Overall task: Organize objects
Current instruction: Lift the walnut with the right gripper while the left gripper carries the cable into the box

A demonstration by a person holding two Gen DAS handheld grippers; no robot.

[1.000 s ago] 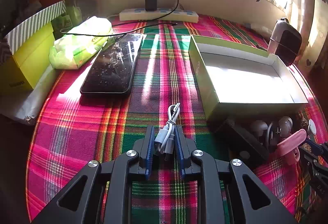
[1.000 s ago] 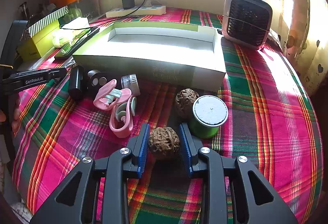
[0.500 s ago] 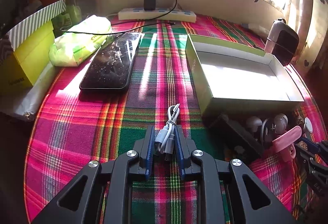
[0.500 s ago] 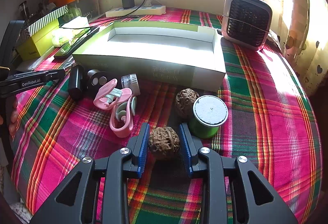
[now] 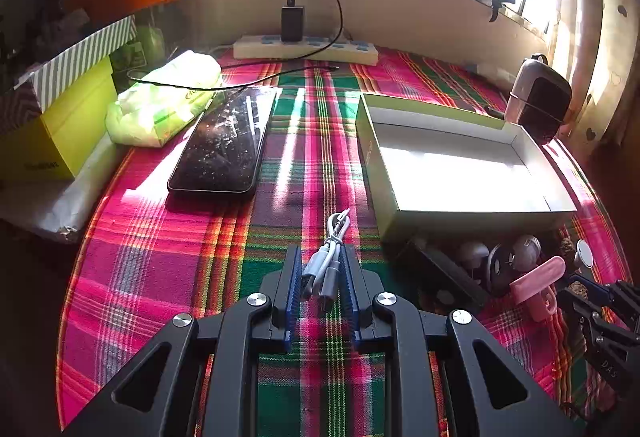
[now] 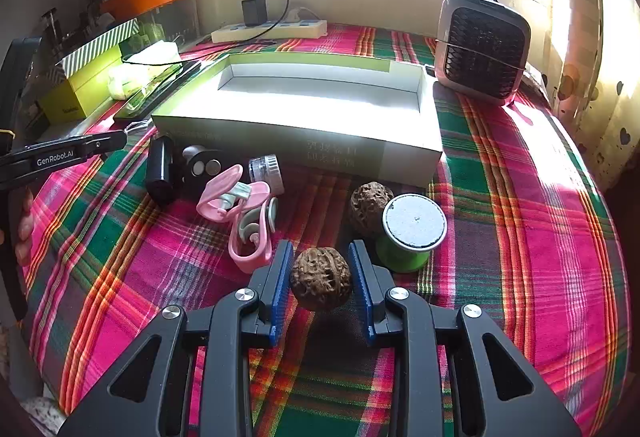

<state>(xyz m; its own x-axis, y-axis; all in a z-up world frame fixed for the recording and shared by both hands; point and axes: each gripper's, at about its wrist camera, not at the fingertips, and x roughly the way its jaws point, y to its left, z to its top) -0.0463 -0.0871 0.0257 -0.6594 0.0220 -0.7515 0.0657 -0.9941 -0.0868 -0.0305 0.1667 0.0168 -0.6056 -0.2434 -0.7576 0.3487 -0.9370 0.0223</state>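
My left gripper (image 5: 320,257) is shut on a coiled white cable (image 5: 326,265) and holds it just above the plaid cloth, left of the open green-and-white box (image 5: 460,173). My right gripper (image 6: 320,253) is shut on a brown walnut (image 6: 320,277) in front of the same box (image 6: 304,105). A second walnut (image 6: 370,201) and a green spool (image 6: 412,233) lie just ahead on the right. A pink clip case (image 6: 244,213), a small jar (image 6: 266,169) and black items (image 6: 160,169) lie to the left.
A black phone (image 5: 224,145) and a green tissue pack (image 5: 164,105) lie at the left. A power strip with charger (image 5: 304,47) sits at the back wall. A small fan (image 6: 484,45) stands at the back right. Yellow boxes (image 5: 56,125) stand at the far left.
The left gripper has risen and drawn back slightly with the cable. The right gripper has stayed shut on the walnut with almost no movement.
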